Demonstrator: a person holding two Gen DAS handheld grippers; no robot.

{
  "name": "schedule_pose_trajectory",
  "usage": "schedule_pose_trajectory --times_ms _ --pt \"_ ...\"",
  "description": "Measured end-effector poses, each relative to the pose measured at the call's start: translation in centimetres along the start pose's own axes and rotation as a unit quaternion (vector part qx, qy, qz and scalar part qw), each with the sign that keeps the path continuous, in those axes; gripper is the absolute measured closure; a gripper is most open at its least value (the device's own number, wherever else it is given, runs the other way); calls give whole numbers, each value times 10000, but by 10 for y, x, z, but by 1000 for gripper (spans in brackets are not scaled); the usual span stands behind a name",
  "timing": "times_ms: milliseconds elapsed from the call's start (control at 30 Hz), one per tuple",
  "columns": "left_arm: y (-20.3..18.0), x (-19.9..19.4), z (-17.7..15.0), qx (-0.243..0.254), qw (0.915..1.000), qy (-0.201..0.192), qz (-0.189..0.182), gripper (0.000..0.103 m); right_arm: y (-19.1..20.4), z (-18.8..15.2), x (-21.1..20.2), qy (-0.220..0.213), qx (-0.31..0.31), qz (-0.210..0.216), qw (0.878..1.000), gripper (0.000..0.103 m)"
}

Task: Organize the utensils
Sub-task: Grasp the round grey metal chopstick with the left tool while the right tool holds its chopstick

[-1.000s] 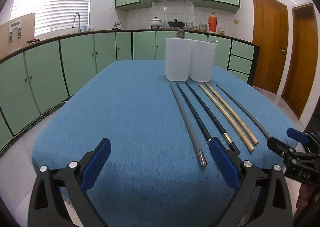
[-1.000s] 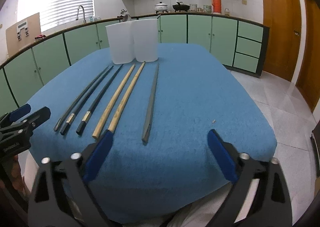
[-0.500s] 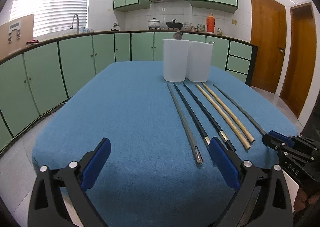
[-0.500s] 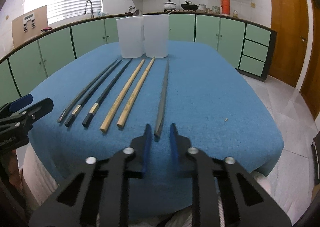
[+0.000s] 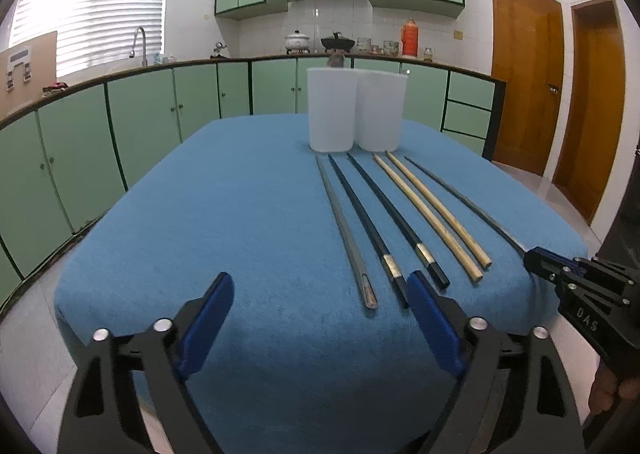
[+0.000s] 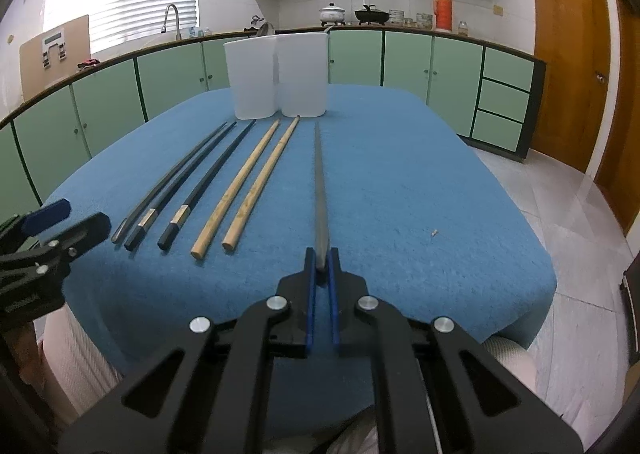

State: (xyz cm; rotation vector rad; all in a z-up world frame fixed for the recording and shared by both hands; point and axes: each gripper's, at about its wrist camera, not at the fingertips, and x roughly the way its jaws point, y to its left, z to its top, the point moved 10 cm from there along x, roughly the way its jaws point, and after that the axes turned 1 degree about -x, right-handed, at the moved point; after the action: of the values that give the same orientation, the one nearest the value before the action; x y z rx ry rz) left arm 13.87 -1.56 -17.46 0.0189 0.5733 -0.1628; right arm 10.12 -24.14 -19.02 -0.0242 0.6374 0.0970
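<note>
**Right gripper clamps the grey chopstick at the desk edge**

While the left gripper [image 5: 320, 318] hovered over the near edge of the blue-covered desk [image 5: 224, 222], its fingers stood wide with nothing between them, though they had just been narrowing a little. Its right finger [image 5: 434, 328] sat just in front of the near ends of the two black chopsticks [image 5: 400, 222].

In the right wrist view, the right gripper [image 6: 321, 274] had its blue fingers [image 6: 311, 286] pinched on the near end of the grey chopstick [image 6: 320, 182], the rightmost piece of the row. That chopstick lay flat on the cloth, running straight away from the gripper toward the two white cups [image 6: 276, 74].

Six chopsticks lay side by side on the desk, their far tips close to the cups. From the right wrist view, left to right, they were another grey one [image 6: 168, 178], the two black ones with metal bands near their ends, two wooden ones [image 6: 248, 182], and the held grey one, which lay a little apart from the wooden pair.

The cups stood upright and touching each other near the far side of the desk. A small pale crumb [image 6: 434, 232] lay on the cloth to the right of the held chopstick. Green cabinets [image 5: 132, 122] ran behind the desk.
</note>
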Motion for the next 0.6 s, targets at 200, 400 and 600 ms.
schedule_pose_trajectory --times_ms 200,400,600 --pt "-3 10 -6 -53 9996 260 -119 48 -3 -2 -1 2 82 24 10000 98" --pt "-11 12 -7 50 9997 242 -80 53 -4 -2 -1 -7 114 49 9999 98" --pt "-23 13 -7 194 9995 237 -119 85 -6 -3 0 -26 144 63 9999 98"
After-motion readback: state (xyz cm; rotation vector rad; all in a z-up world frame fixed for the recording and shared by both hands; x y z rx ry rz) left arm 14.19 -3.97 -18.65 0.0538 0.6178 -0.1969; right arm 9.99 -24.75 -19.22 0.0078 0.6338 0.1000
